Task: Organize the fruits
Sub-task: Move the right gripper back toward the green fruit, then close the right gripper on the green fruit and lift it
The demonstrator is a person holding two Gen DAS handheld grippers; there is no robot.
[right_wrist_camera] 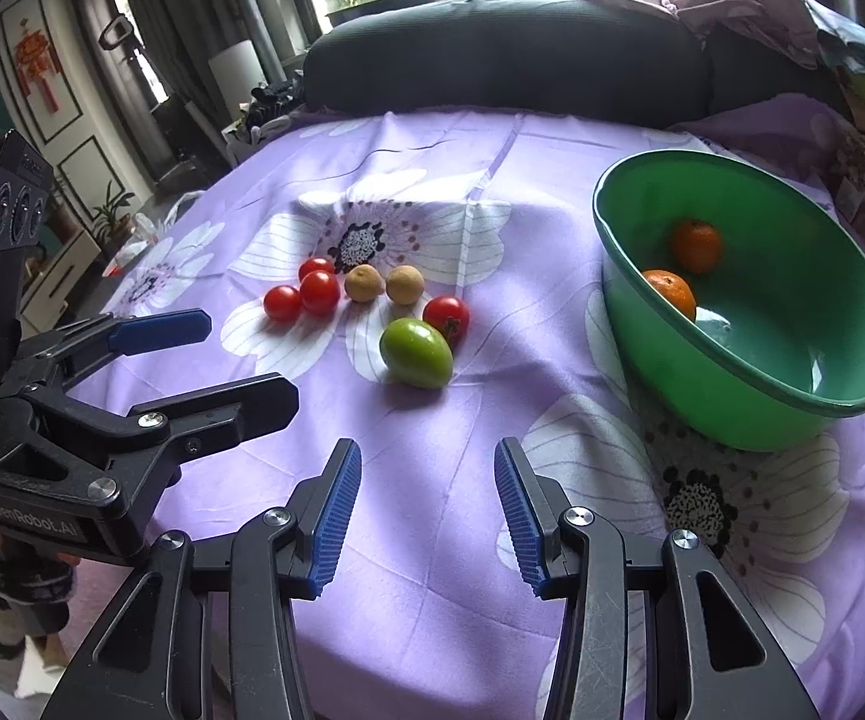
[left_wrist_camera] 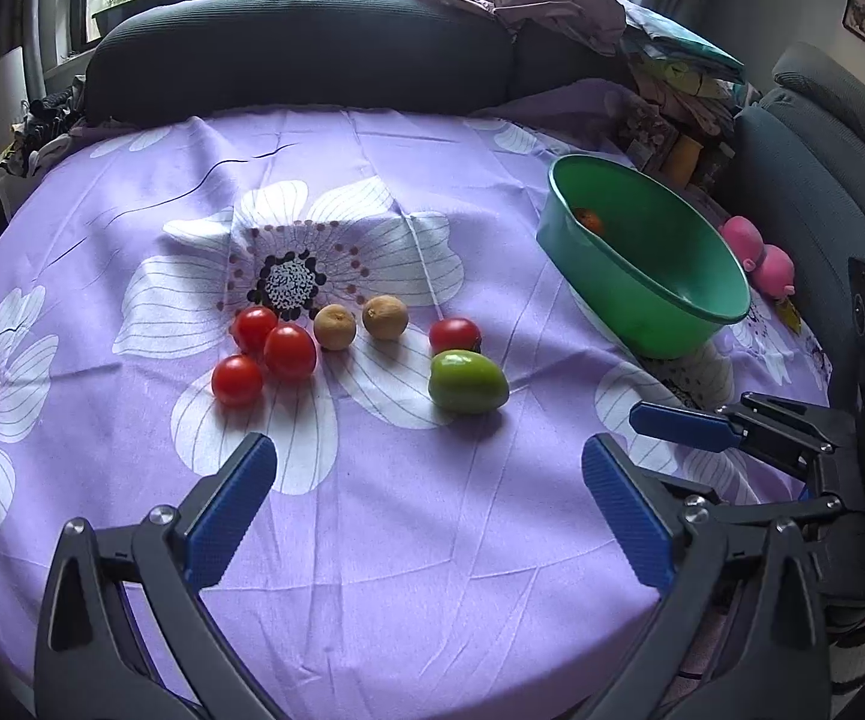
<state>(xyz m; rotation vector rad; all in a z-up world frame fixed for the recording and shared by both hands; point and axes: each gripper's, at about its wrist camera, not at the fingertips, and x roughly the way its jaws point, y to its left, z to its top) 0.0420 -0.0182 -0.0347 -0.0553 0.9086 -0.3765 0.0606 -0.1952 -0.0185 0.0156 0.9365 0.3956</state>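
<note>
On the purple flowered cloth lie a green fruit (left_wrist_camera: pixel 467 381) (right_wrist_camera: pixel 416 352), several red tomatoes (left_wrist_camera: pixel 290 351) (right_wrist_camera: pixel 320 292) and two brown fruits (left_wrist_camera: pixel 384 317) (right_wrist_camera: pixel 405 284). A green bowl (left_wrist_camera: pixel 672 300) (right_wrist_camera: pixel 702 372) at the right holds two oranges (right_wrist_camera: pixel 695 246). My left gripper (left_wrist_camera: pixel 429 468) is open and empty, short of the fruit. My right gripper (right_wrist_camera: pixel 428 474) is open and empty, near the table's front edge; it also shows in the left wrist view (left_wrist_camera: pixel 690 420), and the left gripper shows in the right wrist view (right_wrist_camera: pixel 240 354).
A dark sofa back (left_wrist_camera: pixel 300 54) stands behind the table. Piled clothes (left_wrist_camera: pixel 558 0) and stacked items (left_wrist_camera: pixel 684 90) sit at the back right. Two pink toys (left_wrist_camera: pixel 759 258) lie right of the bowl.
</note>
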